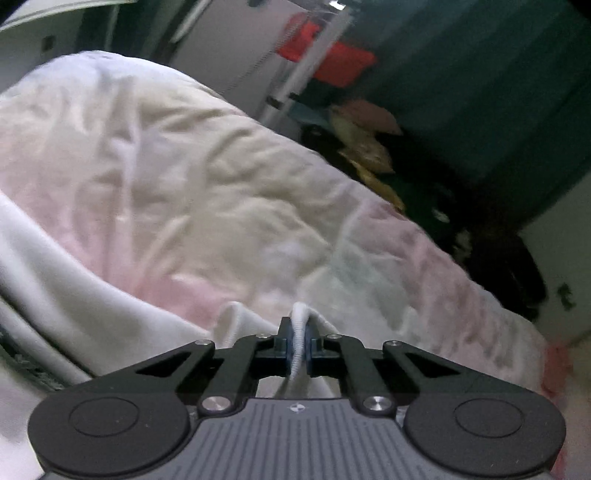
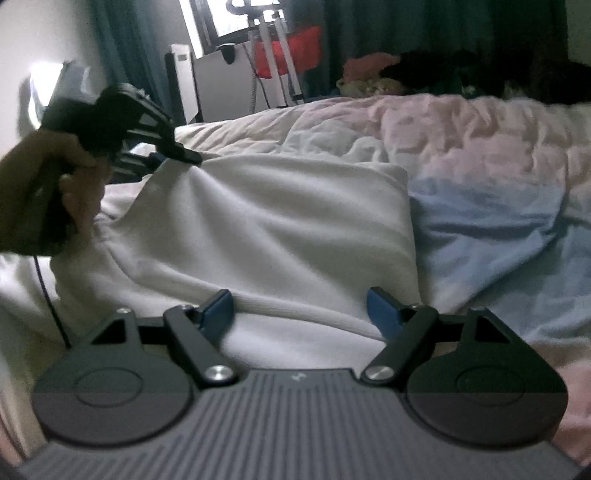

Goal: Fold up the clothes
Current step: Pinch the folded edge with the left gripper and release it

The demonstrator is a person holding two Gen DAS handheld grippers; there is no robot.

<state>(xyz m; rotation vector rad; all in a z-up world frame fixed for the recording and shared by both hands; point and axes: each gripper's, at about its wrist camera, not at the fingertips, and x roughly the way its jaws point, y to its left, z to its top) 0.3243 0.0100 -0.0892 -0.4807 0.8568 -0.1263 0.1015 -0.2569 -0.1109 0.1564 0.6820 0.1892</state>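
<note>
- Cloth fills the left wrist view: the left claw [image 1: 298,345] has its two blue pads pressed together on a ribbed white edge of the garment [image 1: 301,334], which stands up between them as a thin fold.
- Just past the tips, the rest of that white garment falls away to the left in soft folds, over a crumpled pale pink quilt [image 1: 177,173] that covers the bed ahead of the claw.
- Far beyond the claw, up and to the right, stands a white rack [image 1: 295,77] with something red [image 1: 343,64] on it; this part is blurred, so what the red thing is I cannot tell.
- In the right wrist view, the right claw [image 2: 301,314] stands wide apart, its blue fingers [image 2: 218,310] on either side of the garment's [image 2: 280,229] near ribbed hem, with nothing pinched; whether they touch the cloth is unclear.
- The white garment lies spread ahead of this claw, stretching to the upper left, where the left claw [image 2: 184,157] nips one corner and lifts it into a peak.
- A hand [image 2: 55,184] grips that left claw's handle, at the far left.
- Right of the open claw, beside the garment, lies a light blue cloth [image 2: 498,236] on the pink quilt [image 2: 461,140].
- Dark curtains [image 2: 424,33] hang behind the bed, well beyond both claws.
</note>
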